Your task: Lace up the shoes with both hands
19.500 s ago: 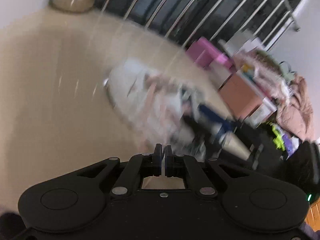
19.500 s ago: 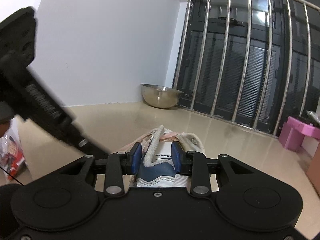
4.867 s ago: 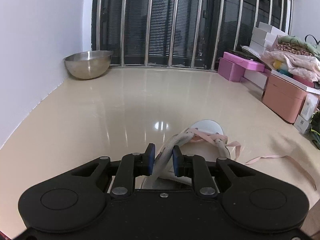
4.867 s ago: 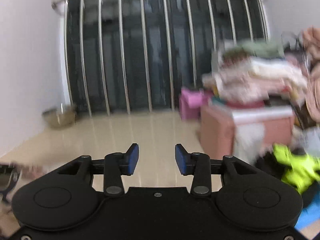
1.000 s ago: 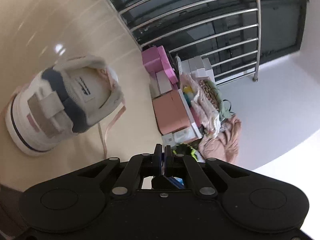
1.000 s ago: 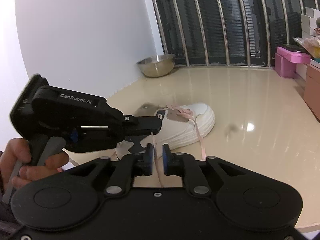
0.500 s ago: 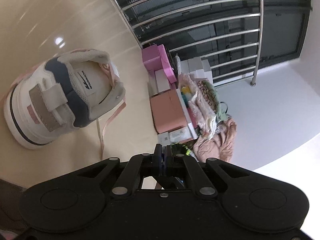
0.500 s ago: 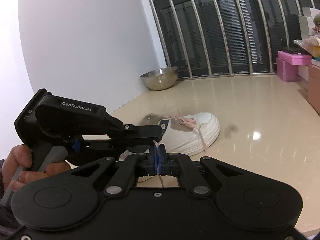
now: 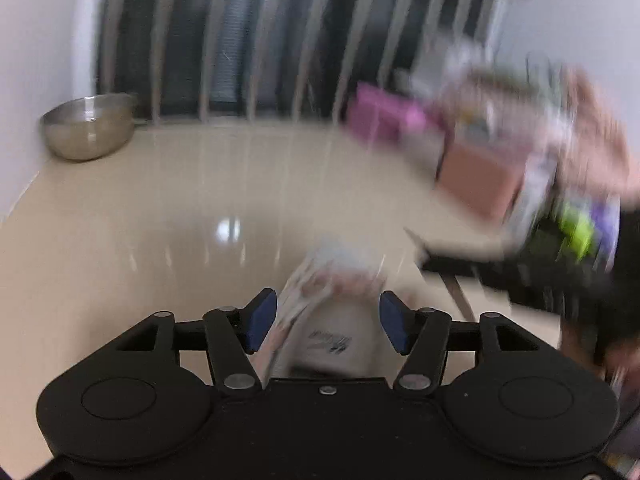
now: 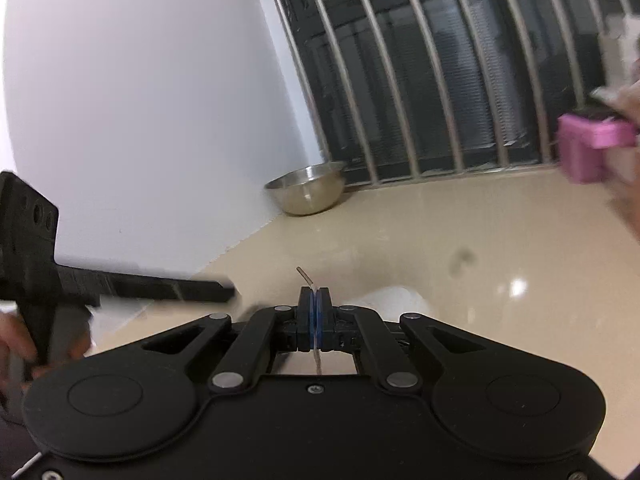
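Note:
The white sneaker (image 9: 340, 320) with pink laces lies on the beige floor, blurred, its tongue between and just beyond the open fingers of my left gripper (image 9: 323, 322), which holds nothing. In the right wrist view my right gripper (image 10: 315, 300) is shut on the pink lace (image 10: 306, 276), whose tip sticks up past the pads. Only the sneaker's white toe (image 10: 390, 296) shows behind the right fingers. The left gripper's black body (image 10: 120, 286) crosses the left side of that view, held by a hand.
A steel bowl (image 9: 88, 126) (image 10: 306, 194) sits by the white wall and the barred window. Pink boxes (image 9: 380, 118) (image 10: 592, 148), a salmon cabinet (image 9: 484, 184) and piled clothes stand at the right. The right gripper's dark body (image 9: 500, 264) reaches in from the right.
My left gripper has opened and swung fast to sit behind the sneaker, facing the window. My right gripper stays shut on the lace and has tilted upward.

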The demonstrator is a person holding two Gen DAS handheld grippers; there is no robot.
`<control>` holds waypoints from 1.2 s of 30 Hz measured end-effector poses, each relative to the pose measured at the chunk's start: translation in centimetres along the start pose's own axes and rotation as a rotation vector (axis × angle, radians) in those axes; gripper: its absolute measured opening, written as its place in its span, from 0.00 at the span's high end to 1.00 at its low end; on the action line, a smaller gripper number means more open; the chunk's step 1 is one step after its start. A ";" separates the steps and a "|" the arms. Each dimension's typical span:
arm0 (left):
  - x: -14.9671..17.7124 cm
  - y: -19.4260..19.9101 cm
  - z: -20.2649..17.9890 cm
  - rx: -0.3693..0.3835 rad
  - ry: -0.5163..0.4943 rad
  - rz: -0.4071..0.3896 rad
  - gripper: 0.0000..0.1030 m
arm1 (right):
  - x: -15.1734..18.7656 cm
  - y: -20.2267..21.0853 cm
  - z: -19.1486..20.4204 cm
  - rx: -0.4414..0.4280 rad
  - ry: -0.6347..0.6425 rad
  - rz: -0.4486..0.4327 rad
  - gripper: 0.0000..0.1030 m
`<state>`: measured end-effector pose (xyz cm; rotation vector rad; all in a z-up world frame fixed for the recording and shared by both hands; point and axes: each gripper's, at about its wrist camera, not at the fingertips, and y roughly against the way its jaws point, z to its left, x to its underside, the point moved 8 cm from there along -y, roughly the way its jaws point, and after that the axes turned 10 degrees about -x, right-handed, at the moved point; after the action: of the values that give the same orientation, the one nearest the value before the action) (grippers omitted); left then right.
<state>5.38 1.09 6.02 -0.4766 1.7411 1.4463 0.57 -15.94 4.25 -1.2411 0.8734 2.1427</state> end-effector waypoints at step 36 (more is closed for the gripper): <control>3.5 -4.9 7.5 0.341 0.688 0.156 0.74 | 3.5 -7.8 3.9 0.080 0.362 0.152 0.99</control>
<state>9.37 7.48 0.07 -0.7177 2.5627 1.1101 2.26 -7.46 0.44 -1.5947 1.2258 2.0028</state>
